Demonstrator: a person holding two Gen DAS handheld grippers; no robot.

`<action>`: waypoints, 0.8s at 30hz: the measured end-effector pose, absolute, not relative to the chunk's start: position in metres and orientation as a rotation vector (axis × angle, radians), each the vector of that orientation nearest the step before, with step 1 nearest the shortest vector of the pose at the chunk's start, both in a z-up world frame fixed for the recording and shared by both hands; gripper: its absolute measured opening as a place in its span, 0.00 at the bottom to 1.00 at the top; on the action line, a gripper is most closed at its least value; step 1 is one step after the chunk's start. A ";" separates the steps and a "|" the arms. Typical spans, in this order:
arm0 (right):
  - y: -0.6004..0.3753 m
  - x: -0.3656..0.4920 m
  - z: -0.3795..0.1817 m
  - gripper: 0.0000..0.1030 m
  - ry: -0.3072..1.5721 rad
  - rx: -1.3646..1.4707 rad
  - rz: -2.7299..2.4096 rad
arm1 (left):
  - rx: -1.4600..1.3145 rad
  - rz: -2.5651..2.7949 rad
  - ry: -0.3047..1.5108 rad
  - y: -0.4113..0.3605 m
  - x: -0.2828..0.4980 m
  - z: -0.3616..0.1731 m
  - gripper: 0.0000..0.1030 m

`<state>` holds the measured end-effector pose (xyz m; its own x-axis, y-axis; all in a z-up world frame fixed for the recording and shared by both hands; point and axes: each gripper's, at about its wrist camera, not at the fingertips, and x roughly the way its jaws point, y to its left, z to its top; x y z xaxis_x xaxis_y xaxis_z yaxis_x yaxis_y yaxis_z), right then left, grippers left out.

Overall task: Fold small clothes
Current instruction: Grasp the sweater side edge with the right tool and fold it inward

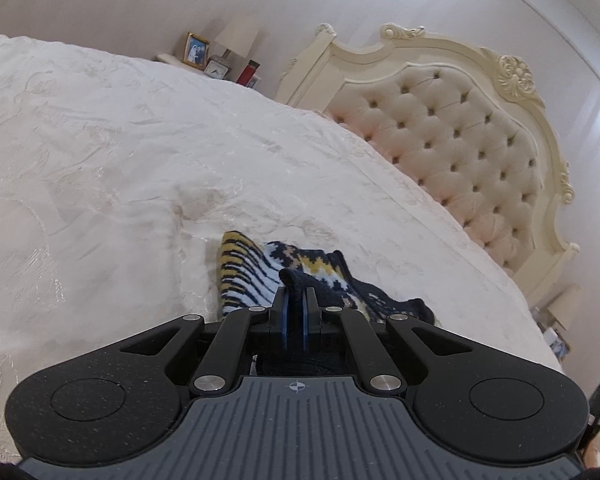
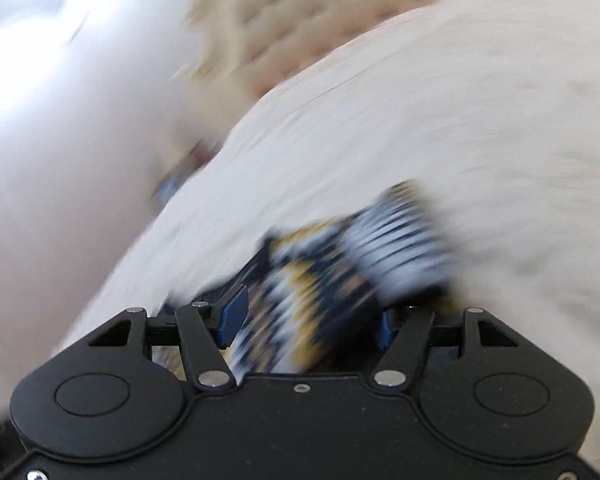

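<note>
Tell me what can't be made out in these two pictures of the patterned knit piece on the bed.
- Left wrist view: the near end of the knit piece, hidden behind the left hand-held gripper.
- Right wrist view: motion blur leaves it unclear whether the right hand-held gripper presses the cloth between its fingers.
- Left wrist view: the framed photo is too small to read.

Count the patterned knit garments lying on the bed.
1 seen for certain: a navy, yellow and white patterned knit garment on the cream bedspread, its dark edge pinched in the left tool. Another could be hidden in its folds.
</note>
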<state>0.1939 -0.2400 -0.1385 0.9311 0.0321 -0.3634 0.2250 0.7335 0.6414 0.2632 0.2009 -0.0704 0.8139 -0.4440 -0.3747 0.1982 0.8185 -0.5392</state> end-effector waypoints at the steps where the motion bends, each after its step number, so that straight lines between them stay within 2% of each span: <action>1: -0.250 0.190 -0.143 0.63 0.360 0.788 -0.144 | -0.507 -0.357 0.521 0.201 0.264 -0.072 0.06; 4: -0.268 0.185 -0.157 0.54 0.381 0.879 -0.147 | -0.517 -0.352 0.546 0.201 0.266 -0.076 0.06; 9: -0.265 0.180 -0.148 0.56 0.442 0.819 -0.112 | -0.498 -0.319 0.594 0.201 0.271 -0.083 0.06; 12: -0.254 0.173 -0.139 0.60 0.524 0.700 -0.125 | -0.467 -0.261 0.636 0.202 0.273 -0.088 0.07; 14: -0.247 0.166 -0.137 0.63 0.579 0.610 -0.161 | -0.448 -0.231 0.654 0.205 0.274 -0.090 0.18; 15: -0.245 0.161 -0.135 0.63 0.579 0.570 -0.172 | -0.440 -0.212 0.659 0.206 0.274 -0.090 0.32; 18: -0.231 0.155 -0.119 0.64 0.529 0.431 -0.206 | -0.418 -0.188 0.641 0.207 0.271 -0.087 0.37; 19: -0.226 0.156 -0.115 0.65 0.513 0.391 -0.209 | -0.408 -0.187 0.640 0.206 0.271 -0.086 0.41; 21: -0.219 0.165 -0.107 0.78 0.485 0.325 -0.200 | -0.388 -0.192 0.627 0.203 0.268 -0.084 0.51; 22: -0.215 0.173 -0.104 0.79 0.477 0.301 -0.188 | -0.376 -0.198 0.623 0.201 0.267 -0.083 0.60; 24: -0.209 0.189 -0.101 0.79 0.467 0.264 -0.164 | -0.347 -0.209 0.622 0.196 0.266 -0.082 0.63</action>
